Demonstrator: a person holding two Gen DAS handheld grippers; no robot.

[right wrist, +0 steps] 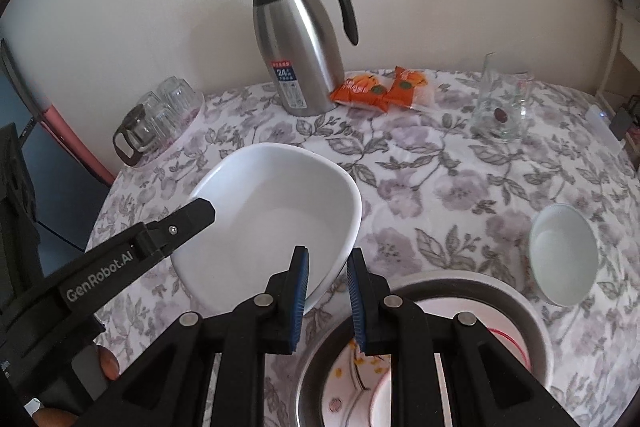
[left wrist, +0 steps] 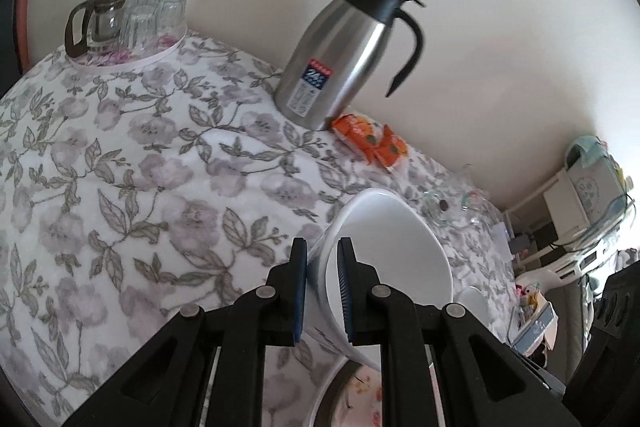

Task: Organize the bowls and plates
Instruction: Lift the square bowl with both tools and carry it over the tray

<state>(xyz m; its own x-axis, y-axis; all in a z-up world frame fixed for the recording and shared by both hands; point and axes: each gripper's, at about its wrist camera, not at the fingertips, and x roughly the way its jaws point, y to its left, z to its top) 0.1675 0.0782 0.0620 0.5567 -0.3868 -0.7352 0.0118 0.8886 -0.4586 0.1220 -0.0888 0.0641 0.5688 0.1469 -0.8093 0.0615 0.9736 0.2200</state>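
- The table wears a soft white cloth printed with grey-mauve flowers, set against a pale plain wall.
- The large white bowl, glossy and rounded-square, hangs tilted above the cloth.
- The left gripper is clenched on the bowl's rim, one blue pad inside, one outside.
- The right gripper is nearly closed and grasps nothing; its left pad sits just beside the bowl's near edge.
- A steel basin holds patterned plates.
- A small white bowl rests on the cloth beside the basin.
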